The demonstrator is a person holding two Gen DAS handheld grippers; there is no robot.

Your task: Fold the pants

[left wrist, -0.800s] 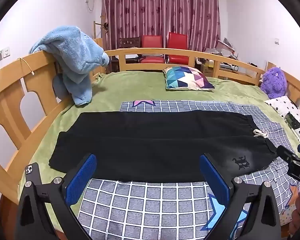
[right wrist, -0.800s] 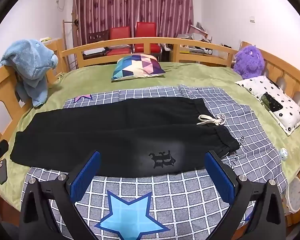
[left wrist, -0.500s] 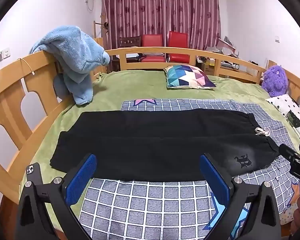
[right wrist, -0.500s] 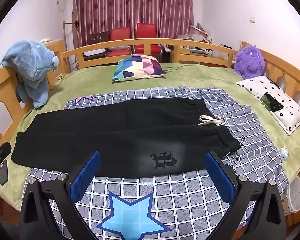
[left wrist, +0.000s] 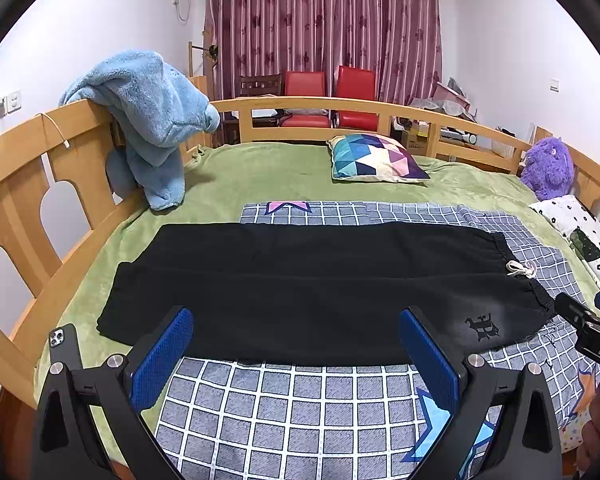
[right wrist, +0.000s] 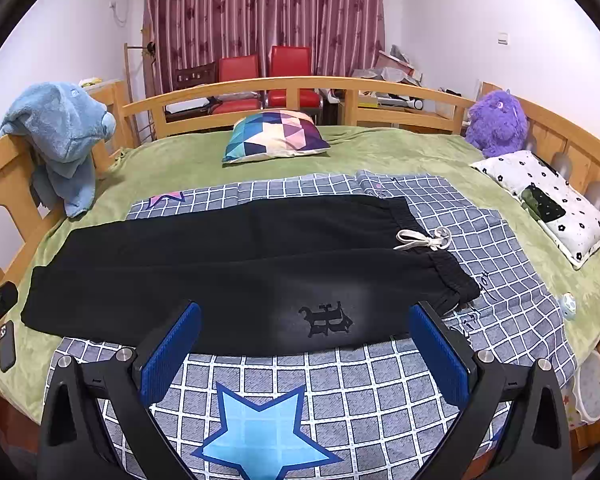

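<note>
**Pants flat on bed, both grippers clear**

Wooden-railed bed (right wrist: pixel 300 82), green cover. Grey checked blanket (right wrist: pixel 340 392) with blue star on top. Black pants (right wrist: pixel 228 264) spread lengthwise across blanket, waistband right, white drawstring (right wrist: pixel 422 240), gothic emblem on hip, unreadable. Left gripper (left wrist: pixel 296 344) and right gripper (right wrist: pixel 304 340): jaws fully apart, empty, above near hem. "DAS" partly legible on right gripper body.

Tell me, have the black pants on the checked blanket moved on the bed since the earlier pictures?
No. The black pants lie flat where they were: their far edge still sits just below the pink star on the checked blanket.
</note>
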